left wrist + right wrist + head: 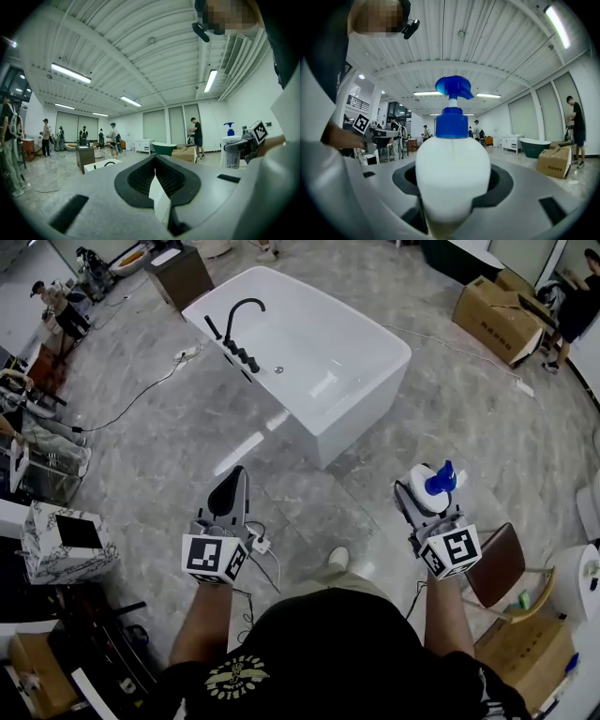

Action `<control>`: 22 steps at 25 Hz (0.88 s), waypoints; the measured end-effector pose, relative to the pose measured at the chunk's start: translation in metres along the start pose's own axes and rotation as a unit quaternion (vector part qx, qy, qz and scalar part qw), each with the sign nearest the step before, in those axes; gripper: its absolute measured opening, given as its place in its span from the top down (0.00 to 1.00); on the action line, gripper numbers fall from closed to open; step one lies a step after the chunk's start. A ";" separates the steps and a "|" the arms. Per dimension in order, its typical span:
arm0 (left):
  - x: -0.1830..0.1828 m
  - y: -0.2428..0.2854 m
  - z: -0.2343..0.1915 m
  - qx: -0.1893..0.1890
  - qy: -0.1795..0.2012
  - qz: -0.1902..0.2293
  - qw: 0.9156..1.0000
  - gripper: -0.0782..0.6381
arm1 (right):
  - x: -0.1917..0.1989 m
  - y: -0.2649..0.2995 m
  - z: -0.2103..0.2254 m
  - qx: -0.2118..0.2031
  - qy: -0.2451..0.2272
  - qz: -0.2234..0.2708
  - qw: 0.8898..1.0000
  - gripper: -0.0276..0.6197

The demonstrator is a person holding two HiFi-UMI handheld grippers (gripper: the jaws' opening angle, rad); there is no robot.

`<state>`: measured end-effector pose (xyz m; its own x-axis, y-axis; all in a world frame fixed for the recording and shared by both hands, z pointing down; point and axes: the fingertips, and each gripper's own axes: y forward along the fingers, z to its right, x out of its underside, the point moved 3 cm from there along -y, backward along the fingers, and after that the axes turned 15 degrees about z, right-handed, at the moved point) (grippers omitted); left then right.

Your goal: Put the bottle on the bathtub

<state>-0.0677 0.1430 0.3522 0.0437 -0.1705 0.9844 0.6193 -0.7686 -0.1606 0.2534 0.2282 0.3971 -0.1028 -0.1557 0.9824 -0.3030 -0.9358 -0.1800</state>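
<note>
Both grippers are held out low in front of the person, each capped by a cube of black-and-white square markers. The right gripper (429, 504) is clamped round a bottle (422, 493), so the bottle is in the air at the person's right, well apart from the tub. In the right gripper view its smooth, rounded white plastic body fills the gap between the grey jaws and sits against their dark recess. A blue collar and a blue pump head (454, 86) with a flat beak-shaped spout rise from its shoulder.

The left gripper (230, 495) holds nothing. Its two black pads (140, 180) are ribbed, and they are pressed together along a thin seam, forming one pointed leaf shape set in matte grey plastic.

Just past the right gripper stands a chair (495, 563) with a brown padded seat and a curved pale wooden frame. The floor (187, 437) is glossy grey stone with marble-like veining, and it throws back bright streaks of the ceiling lights. A thin black cable (141, 395) snakes across it at the left.

Farther ahead is the bathtub (366, 413), a freestanding white tub with smooth glossy walls, softly rounded corners and a broad flat rim. A slim matte-black faucet (246, 307) with a hooked, arching spout stands on its left rim. Beyond the tub, at the far right, lies a brown cardboard box (497, 315).
</note>
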 end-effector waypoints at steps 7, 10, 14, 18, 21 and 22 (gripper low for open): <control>-0.007 0.006 0.013 0.009 -0.005 0.014 1.000 0.88 | -0.017 -0.010 -0.010 -0.007 -0.006 0.009 1.000 0.56; -0.004 0.001 0.021 0.012 -0.017 0.018 1.000 0.88 | -0.021 -0.019 -0.020 -0.007 -0.011 -0.001 1.000 0.56; 0.003 -0.016 0.035 0.019 -0.025 0.011 0.999 0.88 | -0.030 -0.038 -0.035 -0.012 -0.021 -0.010 1.000 0.56; 0.015 -0.019 0.039 0.017 -0.036 -0.001 0.999 0.88 | -0.027 -0.040 -0.024 0.002 -0.016 -0.014 1.000 0.56; 0.018 -0.017 0.032 0.007 -0.037 -0.005 0.999 0.88 | -0.019 -0.028 -0.016 -0.002 -0.002 -0.016 1.000 0.56; 0.017 -0.013 0.028 0.002 -0.038 -0.005 0.999 0.88 | -0.018 -0.022 -0.013 -0.006 0.001 -0.015 1.000 0.56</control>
<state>-0.0531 0.1672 0.3732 0.0960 -0.1159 0.9886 0.6234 -0.7673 -0.1505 0.2493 0.2558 0.3826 -0.0959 -0.1277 0.9872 -0.3182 -0.9358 -0.1519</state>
